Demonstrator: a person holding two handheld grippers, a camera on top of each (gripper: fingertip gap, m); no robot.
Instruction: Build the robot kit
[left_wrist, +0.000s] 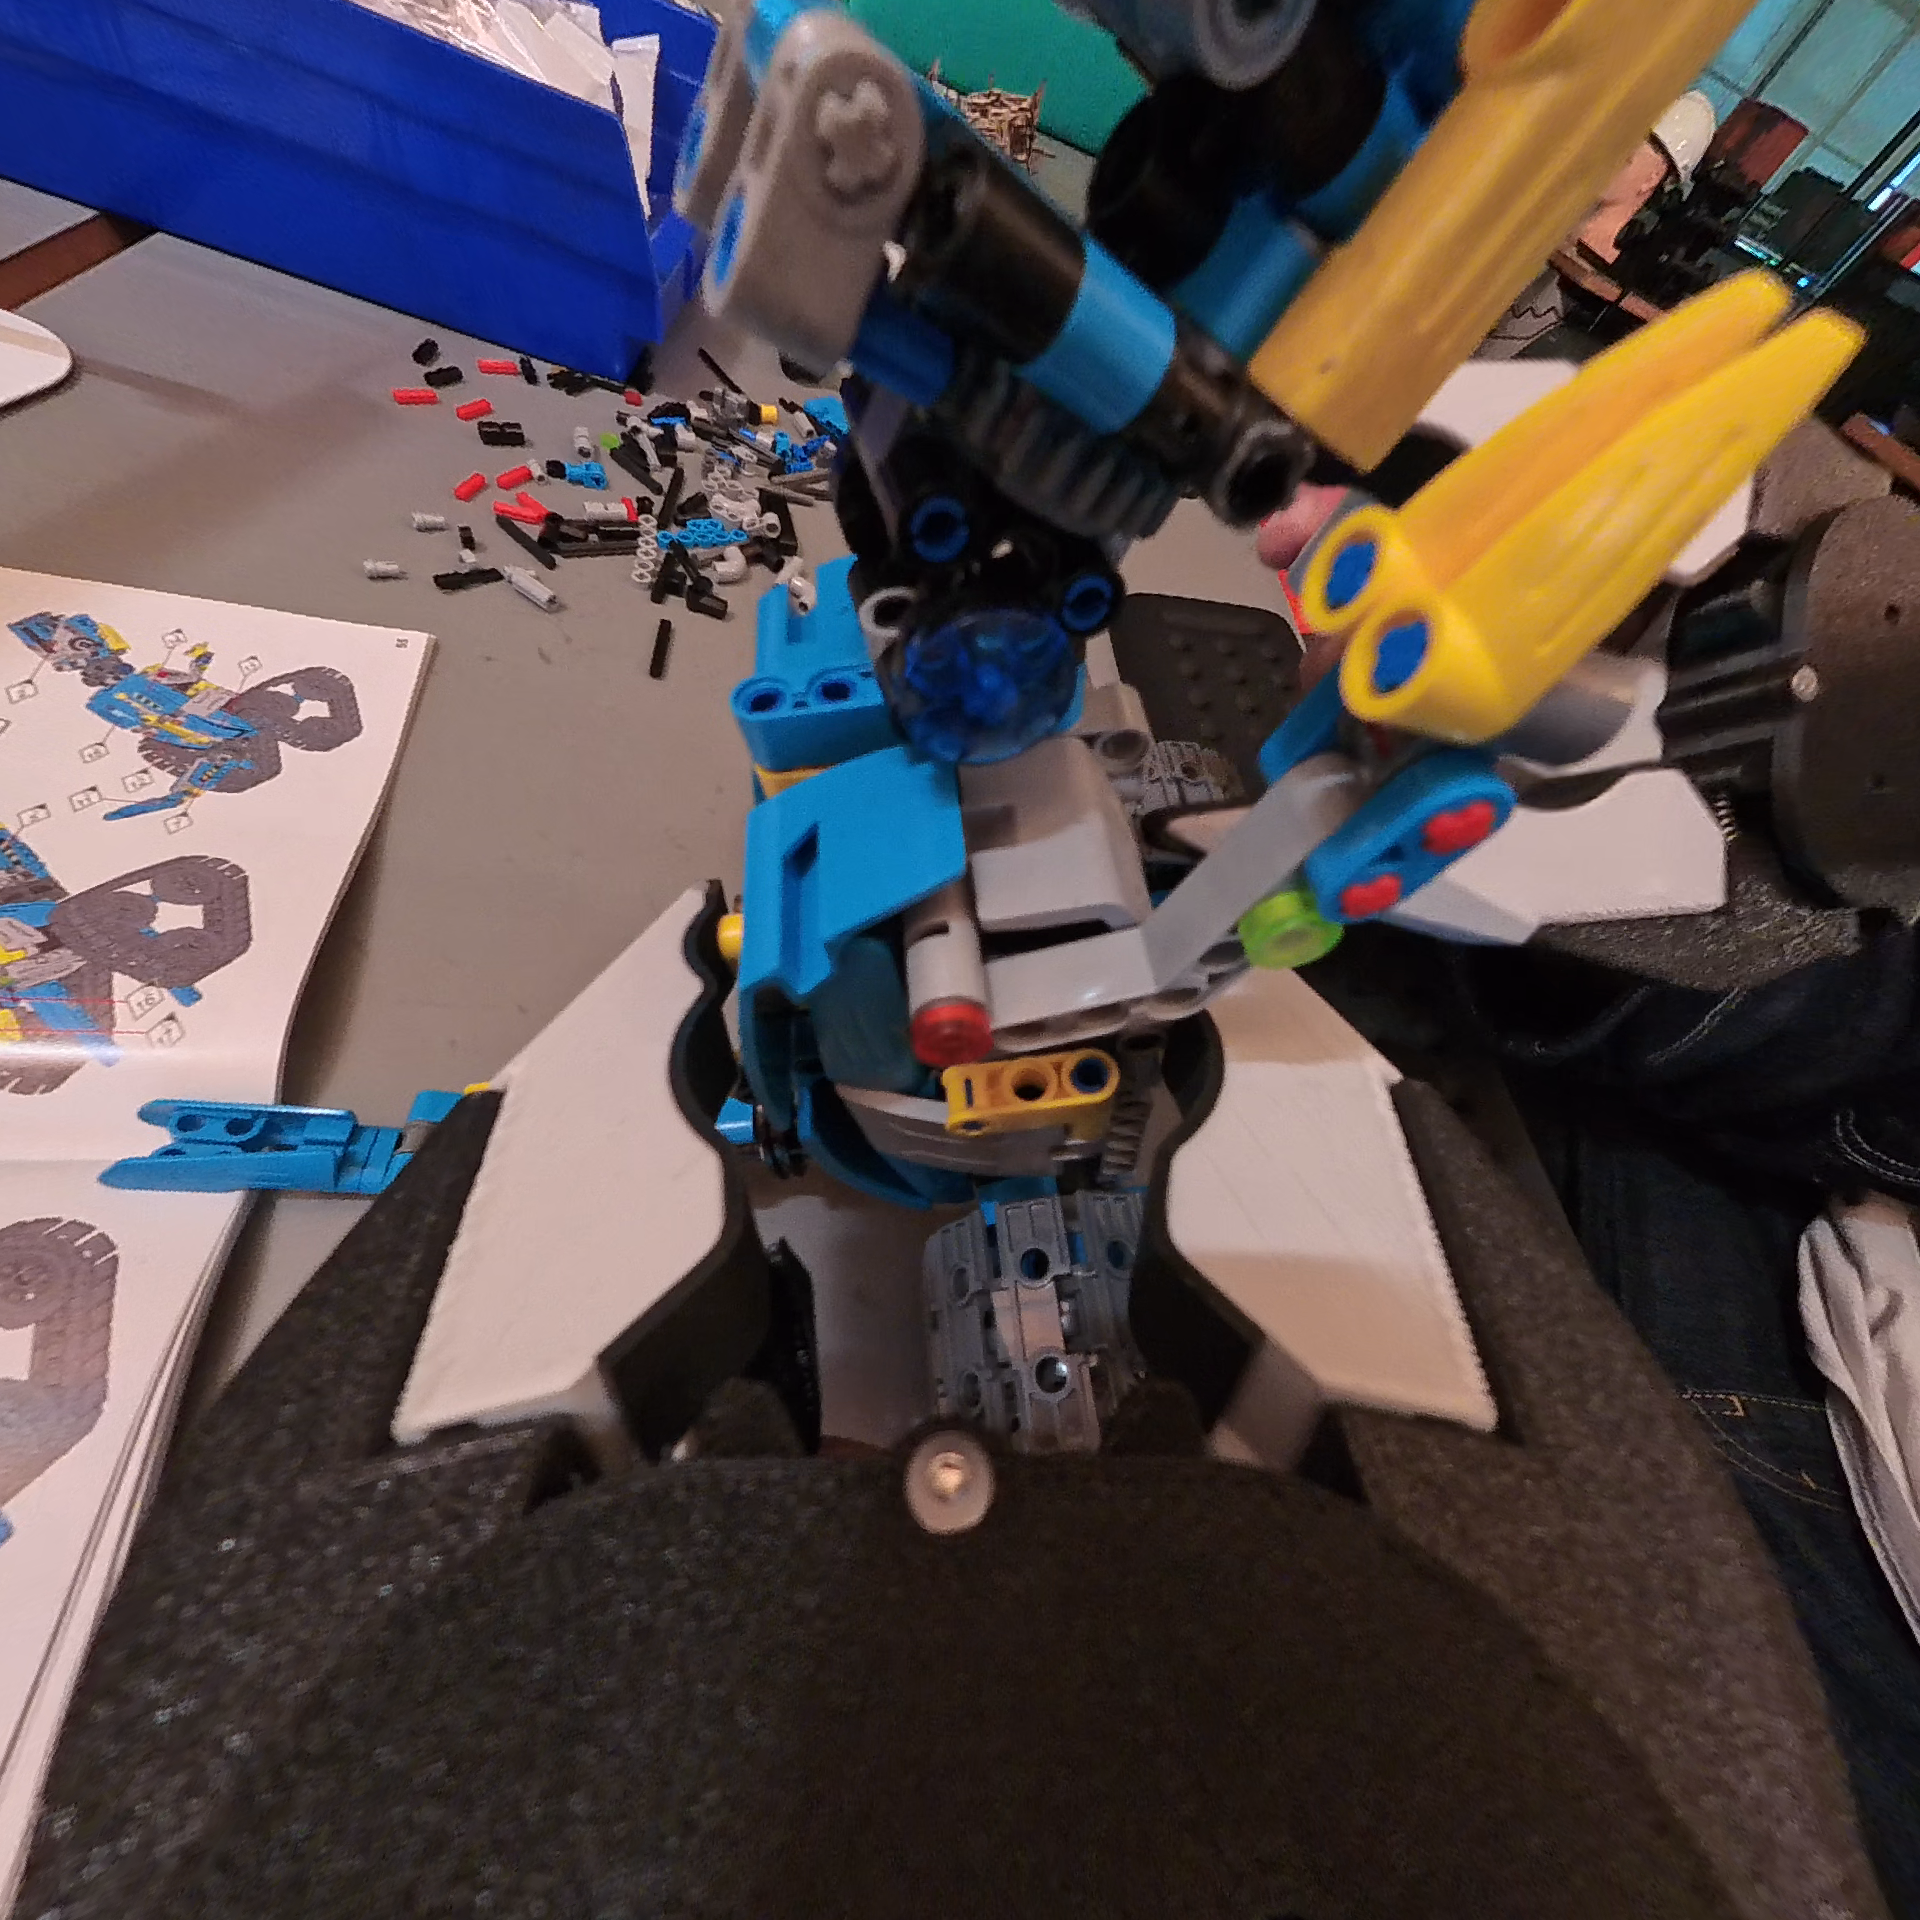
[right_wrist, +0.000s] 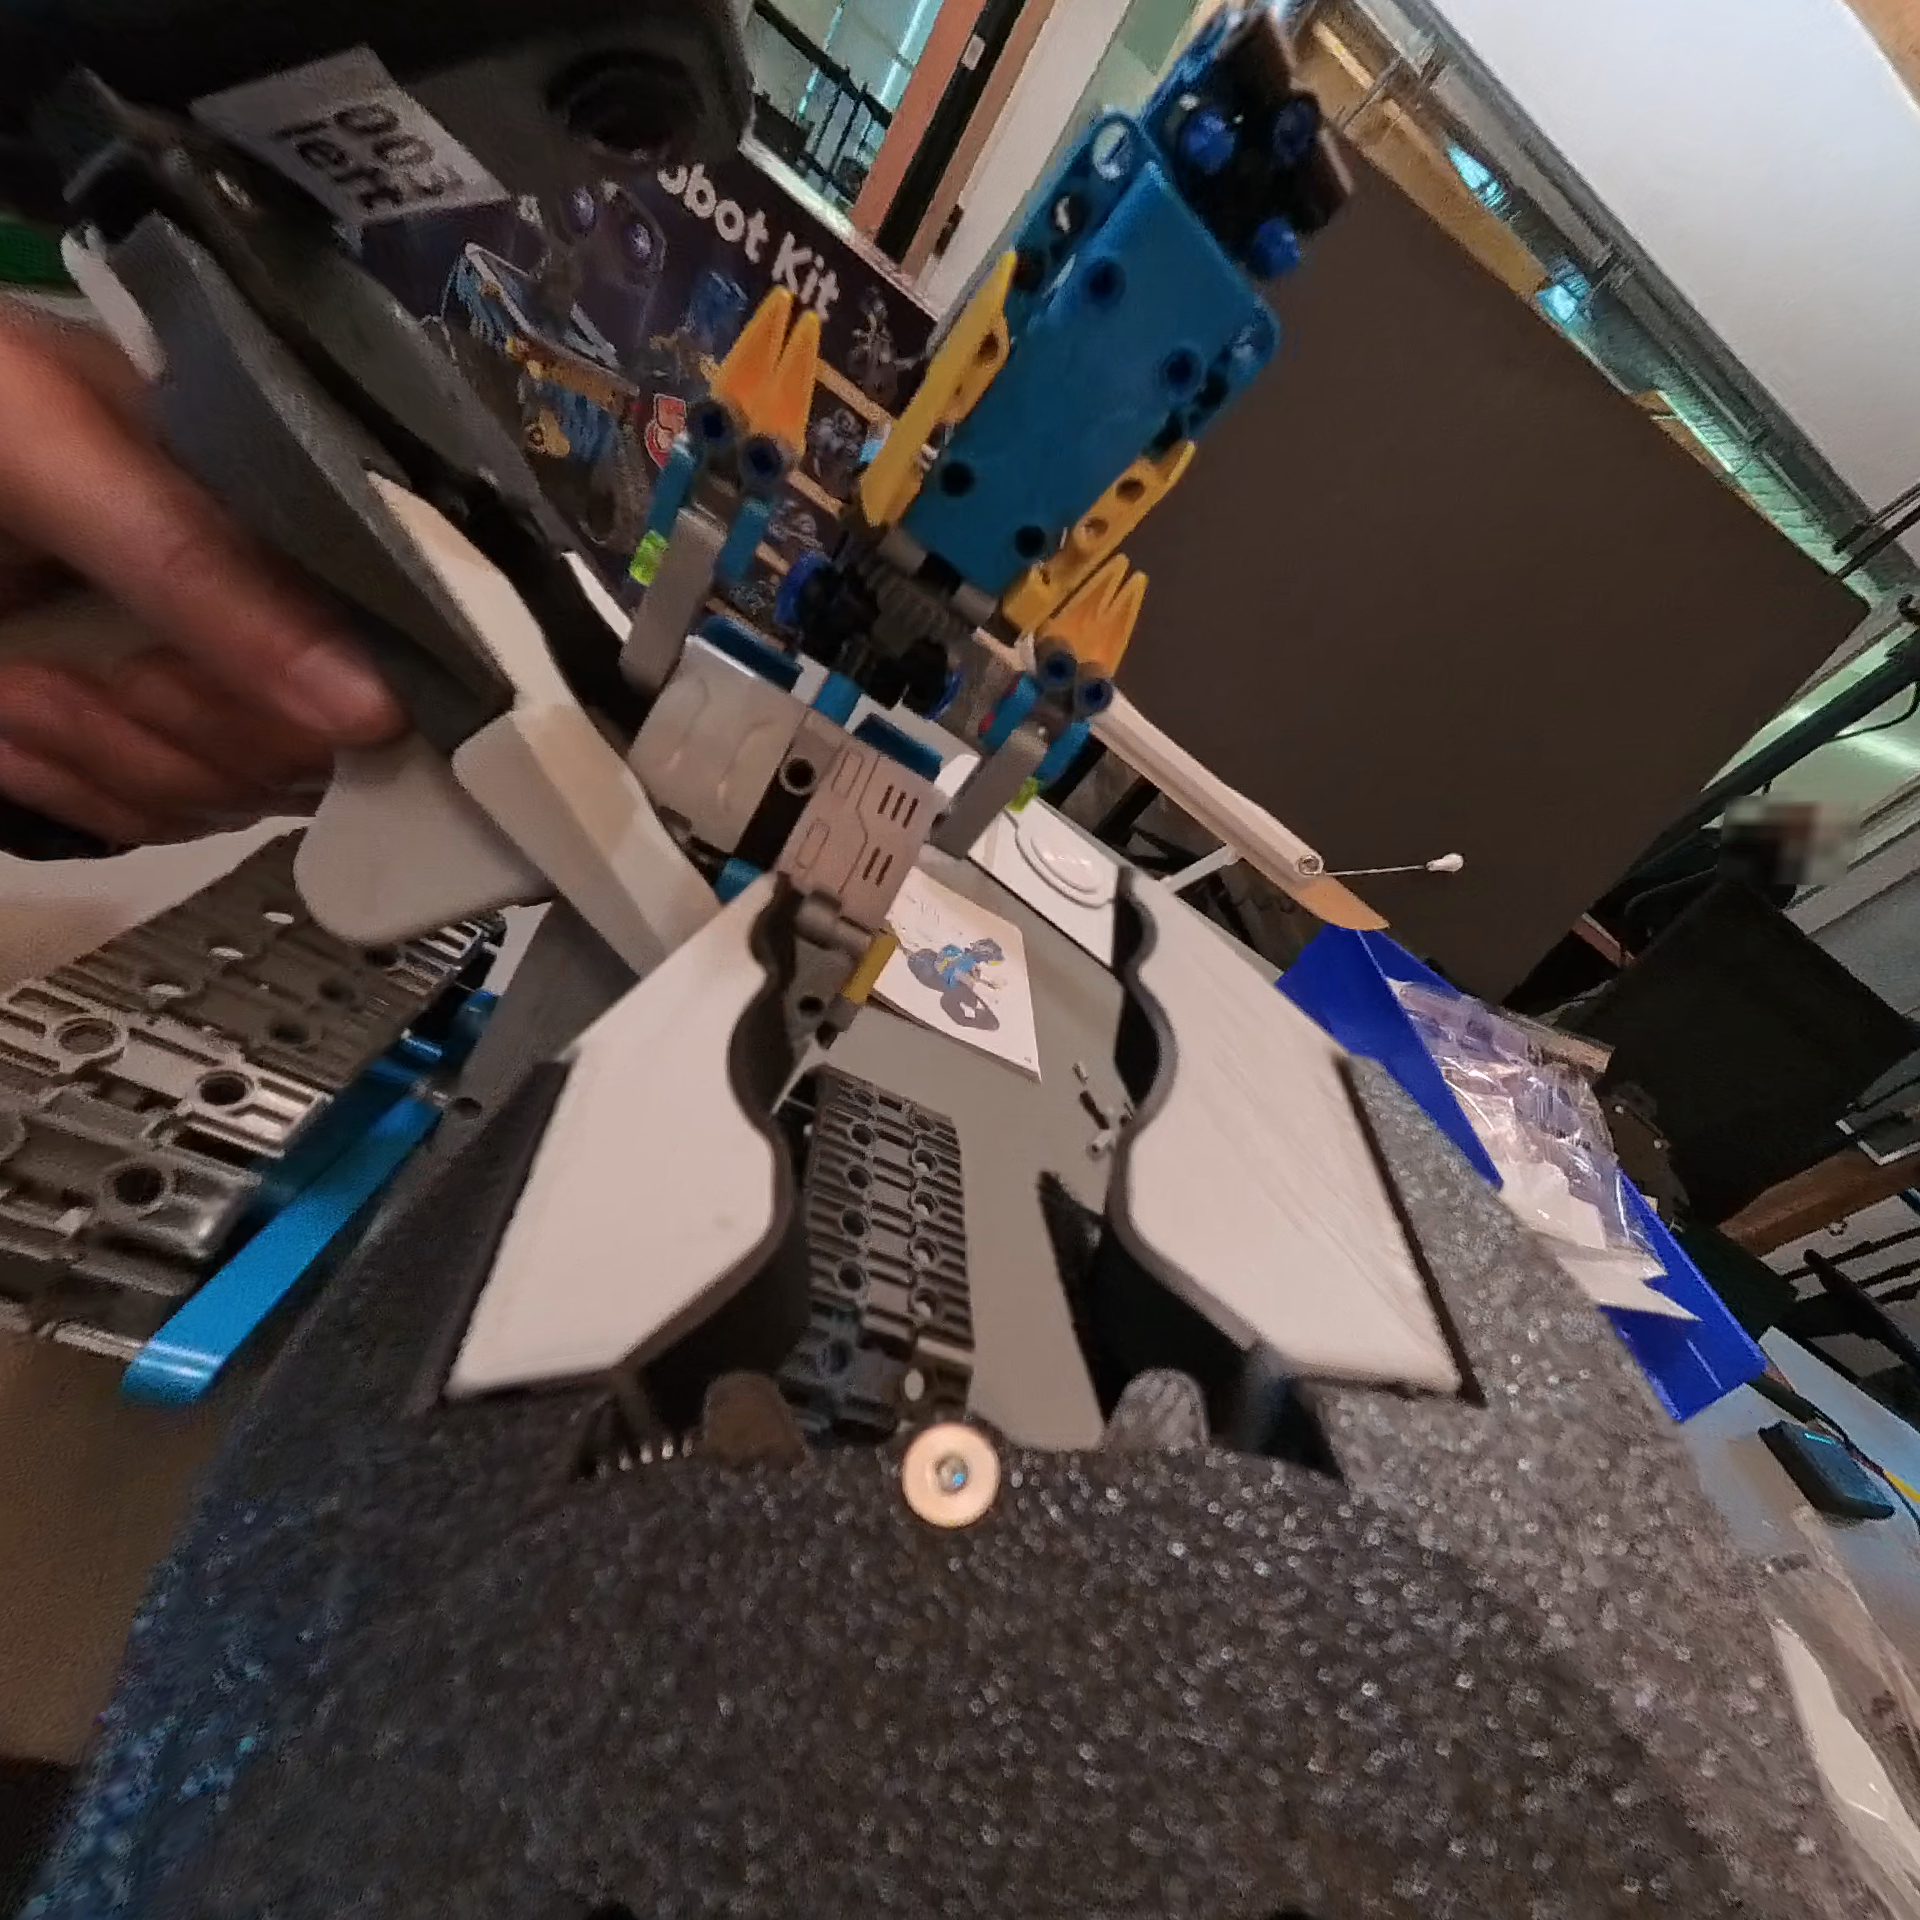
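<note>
A blue, grey and yellow toy robot model (left_wrist: 914, 894) stands upright between the jaws of my left gripper (left_wrist: 971, 951), which is shut on its body. Its yellow claws (left_wrist: 1538, 520) and grey tracked base (left_wrist: 1023, 1320) stick out above and below. My right gripper (right_wrist: 940, 894) is open. Its left finger touches a grey panel (right_wrist: 857, 831) of the model, and a dark track (right_wrist: 883, 1195) lies between the jaws. In the left wrist view, the right gripper's white fingers (left_wrist: 1621, 862) reach in around the claw arm. A hand (right_wrist: 156, 623) holds the left gripper.
A pile of small loose parts (left_wrist: 644, 499), a blue bin (left_wrist: 364, 156), an open instruction booklet (left_wrist: 156, 831) and a loose blue piece (left_wrist: 260, 1143) lie on the grey table. The kit box (right_wrist: 675, 312) and a blue bin with plastic bags (right_wrist: 1507, 1143) stand farther off. To the loose blue piece (left_wrist: 260, 1143): left tips about 11 centimetres, right tips about 20 centimetres.
</note>
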